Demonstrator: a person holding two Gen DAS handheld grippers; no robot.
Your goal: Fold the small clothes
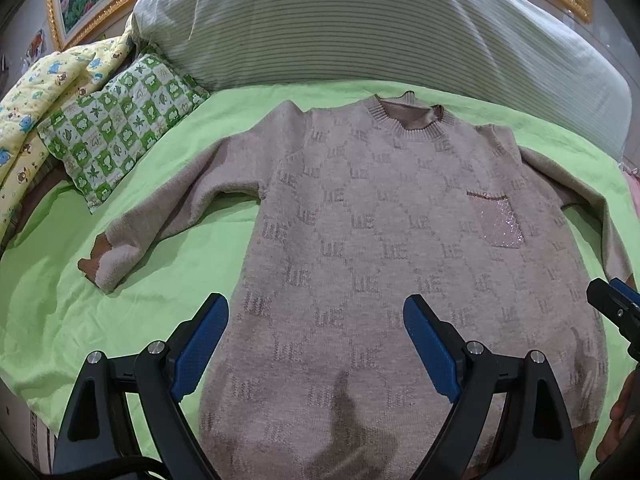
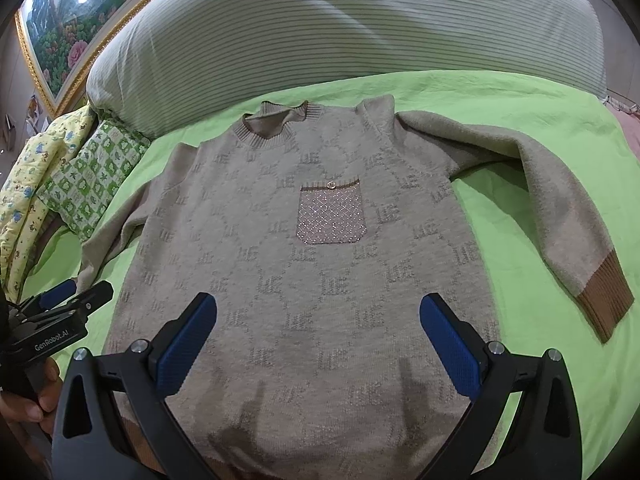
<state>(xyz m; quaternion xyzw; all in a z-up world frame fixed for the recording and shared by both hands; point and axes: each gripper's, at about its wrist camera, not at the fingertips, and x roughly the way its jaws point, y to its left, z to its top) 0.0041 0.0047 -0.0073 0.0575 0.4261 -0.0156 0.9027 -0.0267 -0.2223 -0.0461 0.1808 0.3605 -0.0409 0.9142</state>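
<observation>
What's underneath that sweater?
The sweater lies flat on a green sheet, which shows all around it. What the sheet covers, and anything beneath the sweater's body, is hidden.

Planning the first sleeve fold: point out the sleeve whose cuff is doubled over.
The sleeve on the left gripper's side: its brown cuff is folded over on itself. The other sleeve ends in a flat brown cuff.
</observation>
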